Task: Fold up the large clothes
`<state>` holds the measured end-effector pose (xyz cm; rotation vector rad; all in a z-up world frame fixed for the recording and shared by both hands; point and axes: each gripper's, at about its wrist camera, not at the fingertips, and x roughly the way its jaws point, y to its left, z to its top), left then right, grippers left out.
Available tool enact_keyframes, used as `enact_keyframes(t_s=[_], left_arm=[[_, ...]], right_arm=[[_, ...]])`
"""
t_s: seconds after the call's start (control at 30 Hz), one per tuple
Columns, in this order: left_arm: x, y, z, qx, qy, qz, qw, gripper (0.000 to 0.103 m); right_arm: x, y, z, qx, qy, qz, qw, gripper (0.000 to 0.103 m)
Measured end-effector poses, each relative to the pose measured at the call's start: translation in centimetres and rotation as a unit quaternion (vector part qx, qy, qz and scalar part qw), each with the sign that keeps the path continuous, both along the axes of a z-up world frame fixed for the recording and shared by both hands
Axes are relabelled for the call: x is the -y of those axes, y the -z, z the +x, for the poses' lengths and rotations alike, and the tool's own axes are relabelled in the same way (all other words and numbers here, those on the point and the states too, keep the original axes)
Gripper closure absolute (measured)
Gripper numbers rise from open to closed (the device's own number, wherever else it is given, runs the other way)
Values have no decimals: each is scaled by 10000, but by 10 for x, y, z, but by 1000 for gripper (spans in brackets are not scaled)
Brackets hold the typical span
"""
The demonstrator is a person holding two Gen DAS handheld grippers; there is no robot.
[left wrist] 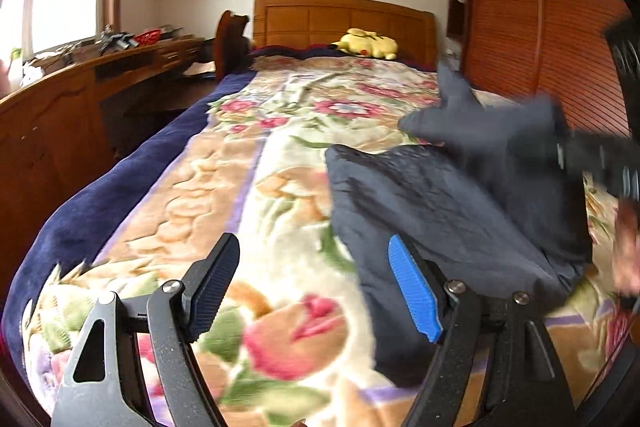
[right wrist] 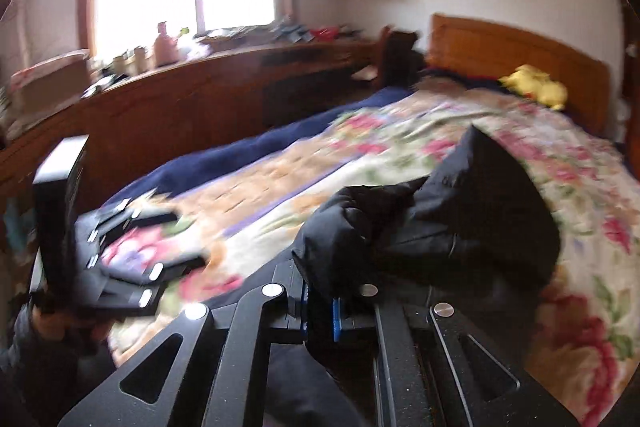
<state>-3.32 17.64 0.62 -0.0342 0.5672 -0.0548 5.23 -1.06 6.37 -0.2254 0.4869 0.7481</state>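
A dark navy garment [left wrist: 452, 211] lies partly folded on the floral blanket [left wrist: 248, 155] of the bed. My left gripper [left wrist: 320, 291] is open and empty, just above the blanket at the garment's near left edge. My right gripper [right wrist: 320, 311] is shut on a bunched fold of the garment [right wrist: 460, 219] and holds it lifted off the bed. In the left wrist view the right gripper [left wrist: 560, 151] shows blurred at the right, with cloth hanging from it. In the right wrist view the left gripper [right wrist: 132, 247] shows open at the left.
A yellow plush toy [left wrist: 368, 43] lies by the wooden headboard [left wrist: 344, 19]. A wooden desk [left wrist: 80, 83] with clutter runs along the left side of the bed under the window. A slatted wardrobe [left wrist: 540, 19] stands at the right.
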Motion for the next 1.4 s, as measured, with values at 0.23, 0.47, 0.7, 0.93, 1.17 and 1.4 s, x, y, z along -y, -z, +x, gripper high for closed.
enact_keyframes(t_s=[0.23, 0.47, 0.7, 0.93, 1.17, 1.4], left_arm=[[-14, 0, 7, -7, -116, -115, 9999, 25], [-9, -1, 10, 6, -77, -107, 9999, 25], [-7, -3, 11, 77, -6, -175, 9998, 25], [11, -9, 8, 165, 272, -302, 9990, 25], [45, -12, 11, 111, 750, -471, 9960, 25], [80, -8, 12, 42, 1228, -314, 9919, 25]], right_arm=[[-21, 59, 6, -811, -314, -468, 9951, 95], [-13, 56, -1, -895, -293, -440, 9946, 73], [10, 39, -27, -839, -256, -279, 9958, 42], [72, 24, -22, -529, 589, -173, 9967, 42], [79, 12, 28, -184, 1130, -408, 9926, 42], [53, 15, 80, -298, 1331, -543, 9892, 42]])
